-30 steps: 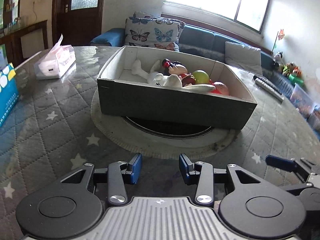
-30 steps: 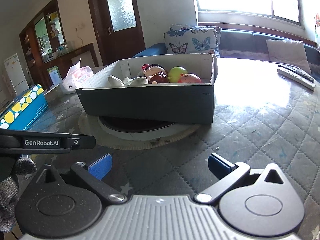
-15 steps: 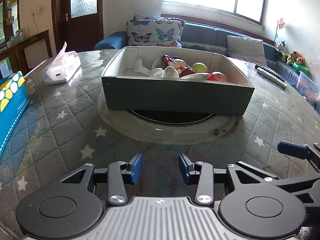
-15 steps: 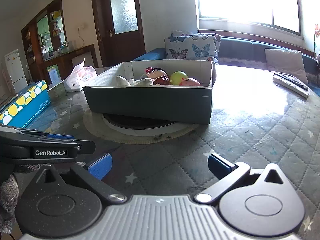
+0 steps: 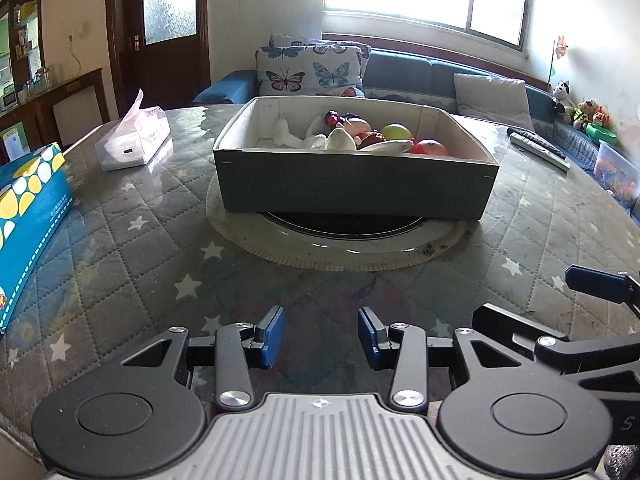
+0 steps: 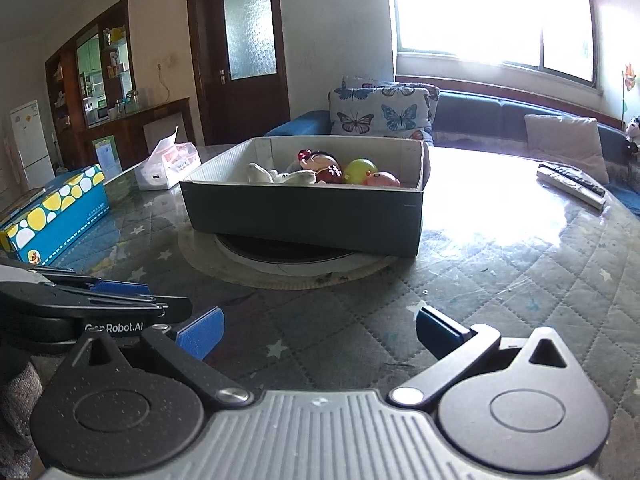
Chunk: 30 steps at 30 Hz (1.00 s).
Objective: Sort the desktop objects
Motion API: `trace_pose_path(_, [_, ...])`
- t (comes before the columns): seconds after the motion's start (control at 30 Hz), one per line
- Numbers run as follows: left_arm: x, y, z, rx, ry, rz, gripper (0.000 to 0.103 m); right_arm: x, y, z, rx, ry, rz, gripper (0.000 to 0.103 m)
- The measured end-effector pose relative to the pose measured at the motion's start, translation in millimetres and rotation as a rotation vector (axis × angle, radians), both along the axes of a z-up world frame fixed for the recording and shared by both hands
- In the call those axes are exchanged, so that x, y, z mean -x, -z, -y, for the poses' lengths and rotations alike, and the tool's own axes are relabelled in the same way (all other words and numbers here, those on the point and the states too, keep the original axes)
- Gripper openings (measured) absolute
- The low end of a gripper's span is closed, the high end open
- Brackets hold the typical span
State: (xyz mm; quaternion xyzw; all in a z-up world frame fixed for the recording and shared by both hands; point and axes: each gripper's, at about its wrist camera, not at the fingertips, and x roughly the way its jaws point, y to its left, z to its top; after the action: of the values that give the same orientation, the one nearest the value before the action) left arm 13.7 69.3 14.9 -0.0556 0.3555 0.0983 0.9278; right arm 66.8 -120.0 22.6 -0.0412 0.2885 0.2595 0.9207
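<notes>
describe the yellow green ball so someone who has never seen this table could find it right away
Start at the grey cardboard box in the middle of the quilted table, standing on a round mat. Look inside, toward its right end, among the toys. The yellow-green ball is the plain round one, between the doll with the red bow and an orange-pink toy.

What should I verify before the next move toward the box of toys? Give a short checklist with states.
1. Left claw empty, jaws apart: ok.
2. Right claw empty, jaws wide apart: ok.
3. Cardboard box sits level on the round mat: ok.
4. Toys, including the green ball, inside the box: ok.
5. Tissue pack and remote controls lie outside the box: not ok if they need sorting.
6. Which item goes next: cannot tell.
</notes>
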Motion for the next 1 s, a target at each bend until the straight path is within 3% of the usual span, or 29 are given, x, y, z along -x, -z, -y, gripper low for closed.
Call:
trace_pose_path(0.5, [14,0,1,-0.016,-0.007,0.017,0.043,22,-4,0,0.027,0.010,0.036,0.103])
trace_pose_path(1.0, [6,6,5,-0.042,-0.029,-0.005,0.043,8,3,3,0.002,-0.003,0.003,0.103])
